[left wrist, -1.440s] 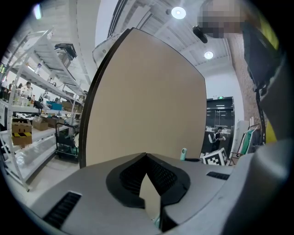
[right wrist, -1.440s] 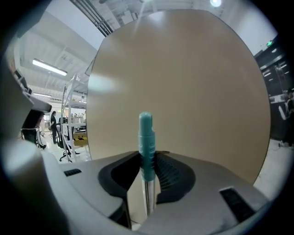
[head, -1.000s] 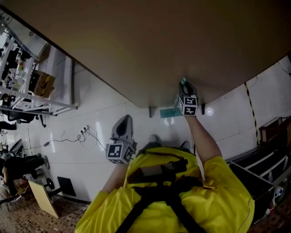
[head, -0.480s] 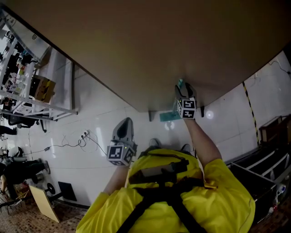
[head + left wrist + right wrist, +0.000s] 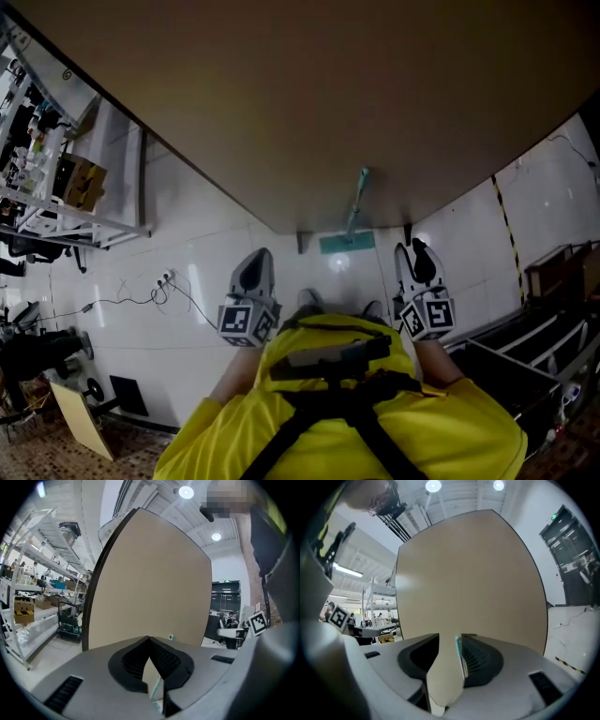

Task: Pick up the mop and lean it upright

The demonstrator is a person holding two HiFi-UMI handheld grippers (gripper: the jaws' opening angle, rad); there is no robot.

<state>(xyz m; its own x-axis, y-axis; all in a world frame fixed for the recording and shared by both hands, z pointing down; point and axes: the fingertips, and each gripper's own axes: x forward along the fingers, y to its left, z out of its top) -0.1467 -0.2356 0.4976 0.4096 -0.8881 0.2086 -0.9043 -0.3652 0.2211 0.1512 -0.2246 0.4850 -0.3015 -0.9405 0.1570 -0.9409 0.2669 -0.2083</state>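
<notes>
The mop stands upright against the big brown board [image 5: 281,94], its teal handle [image 5: 357,199] rising from the teal head [image 5: 346,243] on the white floor. My right gripper [image 5: 412,249] hangs to the right of the mop and nearer to me, clear of it. Its jaws stand open and have just been closing, with nothing between them; the handle [image 5: 458,651] shows far off through the gap of my right gripper [image 5: 451,637]. My left gripper [image 5: 258,261] floats left of the mop, shut and empty. Past my left gripper [image 5: 150,641] the handle's tip [image 5: 171,637] peeks out.
Metal shelves [image 5: 56,178] with boxes stand at the left. A cable and power strip [image 5: 159,281] lie on the floor beside them. A dark frame [image 5: 544,319] sits at the right, behind a striped tape line [image 5: 506,225]. A cardboard sheet [image 5: 80,417] is at lower left.
My right gripper has let go of the mop handle and drawn back to the right, toward my body. The mop stays leaning on the board. The left gripper has kept still.
</notes>
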